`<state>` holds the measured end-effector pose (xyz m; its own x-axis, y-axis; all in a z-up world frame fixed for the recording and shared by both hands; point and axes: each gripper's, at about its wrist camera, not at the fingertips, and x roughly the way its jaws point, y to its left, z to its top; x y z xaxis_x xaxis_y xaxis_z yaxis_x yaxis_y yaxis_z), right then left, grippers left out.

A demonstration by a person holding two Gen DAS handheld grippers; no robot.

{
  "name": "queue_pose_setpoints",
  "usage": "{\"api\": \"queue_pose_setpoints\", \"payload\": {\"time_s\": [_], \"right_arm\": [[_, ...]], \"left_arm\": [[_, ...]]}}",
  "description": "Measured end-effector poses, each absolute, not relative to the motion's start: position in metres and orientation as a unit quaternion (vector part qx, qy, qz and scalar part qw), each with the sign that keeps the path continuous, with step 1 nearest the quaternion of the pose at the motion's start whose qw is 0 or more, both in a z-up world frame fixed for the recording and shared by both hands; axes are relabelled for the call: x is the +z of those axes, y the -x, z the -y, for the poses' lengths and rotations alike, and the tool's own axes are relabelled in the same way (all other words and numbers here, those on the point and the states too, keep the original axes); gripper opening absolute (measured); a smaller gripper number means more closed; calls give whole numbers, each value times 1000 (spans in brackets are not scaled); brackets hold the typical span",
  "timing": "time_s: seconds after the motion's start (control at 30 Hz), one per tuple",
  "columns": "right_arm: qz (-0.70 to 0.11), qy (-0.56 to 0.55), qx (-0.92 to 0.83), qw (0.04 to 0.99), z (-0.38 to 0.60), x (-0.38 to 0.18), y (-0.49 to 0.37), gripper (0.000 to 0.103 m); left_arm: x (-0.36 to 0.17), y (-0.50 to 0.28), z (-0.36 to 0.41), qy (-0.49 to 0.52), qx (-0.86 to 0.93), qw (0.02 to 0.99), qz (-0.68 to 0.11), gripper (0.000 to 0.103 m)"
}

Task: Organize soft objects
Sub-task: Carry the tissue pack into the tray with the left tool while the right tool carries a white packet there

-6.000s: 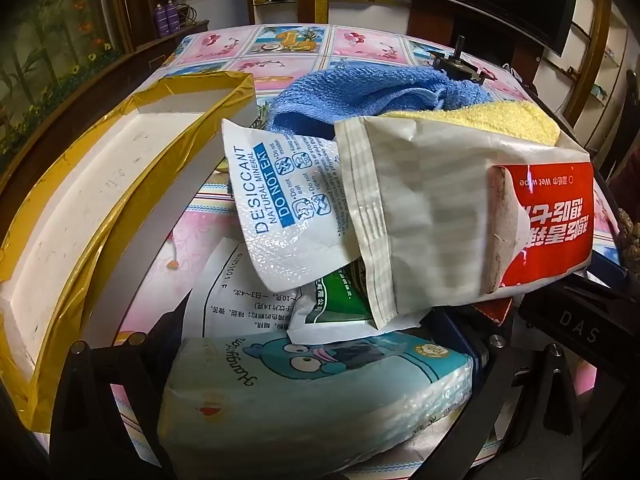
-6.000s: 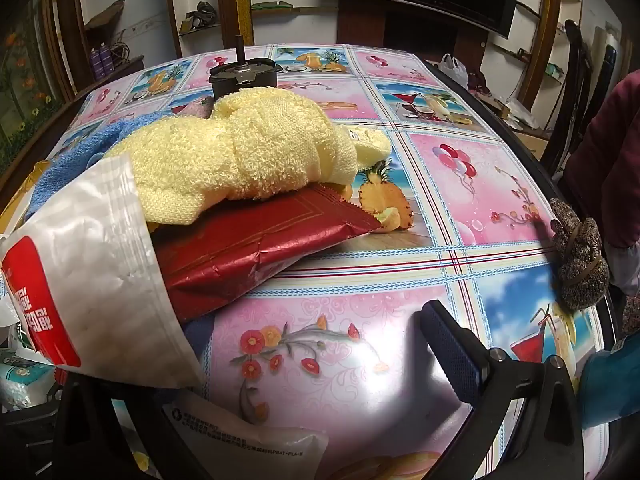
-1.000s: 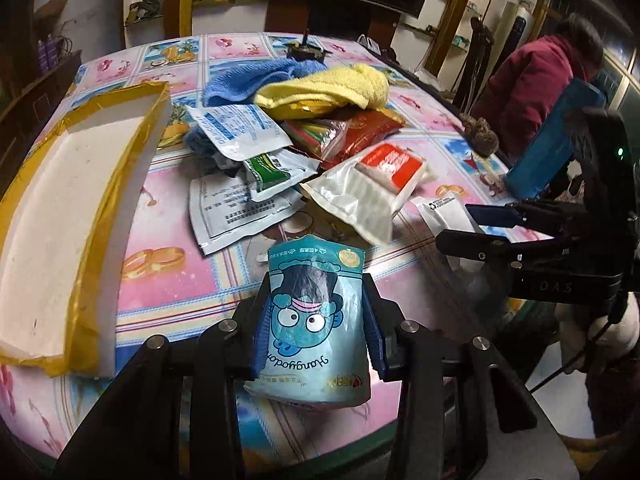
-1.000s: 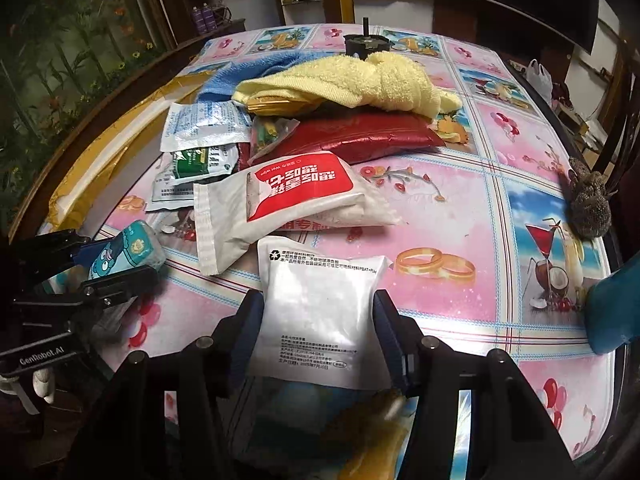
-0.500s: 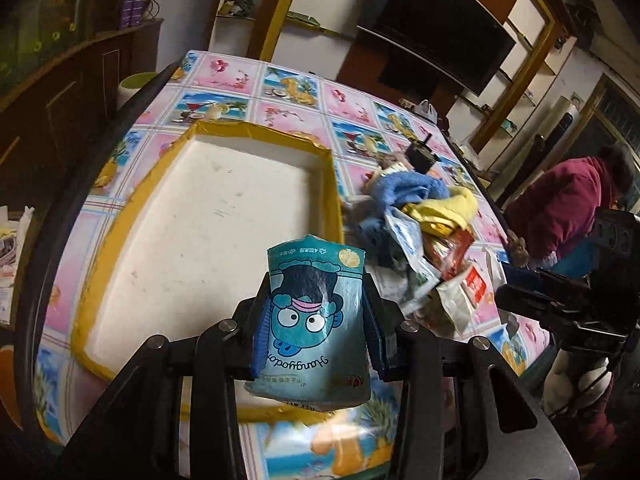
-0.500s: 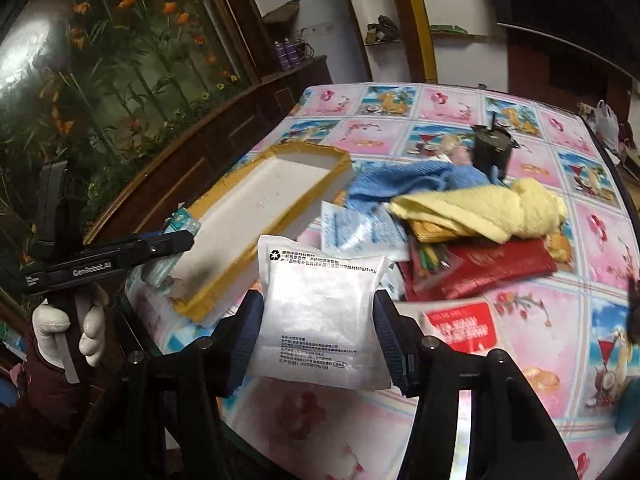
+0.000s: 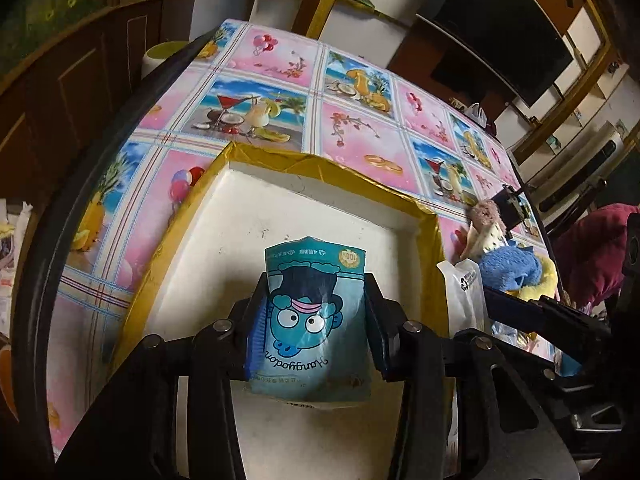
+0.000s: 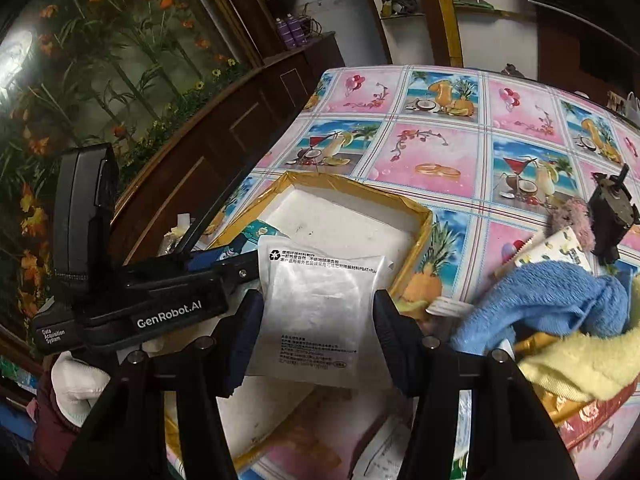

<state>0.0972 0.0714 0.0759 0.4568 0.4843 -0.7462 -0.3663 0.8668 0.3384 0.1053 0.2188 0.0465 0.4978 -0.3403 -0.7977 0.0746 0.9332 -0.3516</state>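
Observation:
My left gripper (image 7: 314, 326) is shut on a teal tissue pack with a cartoon face (image 7: 312, 312) and holds it over the white tray with a yellow taped rim (image 7: 280, 216). My right gripper (image 8: 320, 320) is shut on a white plastic pouch with printed text (image 8: 316, 304), held over the tray's near right side (image 8: 344, 216). The left gripper and its teal pack (image 8: 244, 240) also show in the right wrist view, and the white pouch (image 7: 464, 296) shows in the left wrist view beside the tray.
A pile with a blue towel (image 8: 548, 296), a yellow towel (image 8: 576, 360) and red packets lies right of the tray on the pink patterned tablecloth (image 8: 432, 148). A small black device (image 8: 610, 212) stands behind the pile. A wooden cabinet runs along the left.
Both grippers have moved left from the pile to the tray, each still holding its pack. The left pack is now directly over the tray's inside.

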Motion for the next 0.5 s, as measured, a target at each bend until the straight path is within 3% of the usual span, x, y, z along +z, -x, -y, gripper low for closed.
{"api": "queue_pose_setpoints", "payload": {"time_s": [0.13,0.2,0.5], "right_arm": [[-471,-65,252,843,-82,64,-114,59],[-475,-76,252,840,-83,59,-117,66],[-459,-106,259,844,-63,65,-108,68]], "left_arm": [[31,-113,-237,188,-124,836,-500,48],[28,-112,-245,206,-130,830,-501,50],[40,-99,-264,270,-143,822,-481,61]]}}
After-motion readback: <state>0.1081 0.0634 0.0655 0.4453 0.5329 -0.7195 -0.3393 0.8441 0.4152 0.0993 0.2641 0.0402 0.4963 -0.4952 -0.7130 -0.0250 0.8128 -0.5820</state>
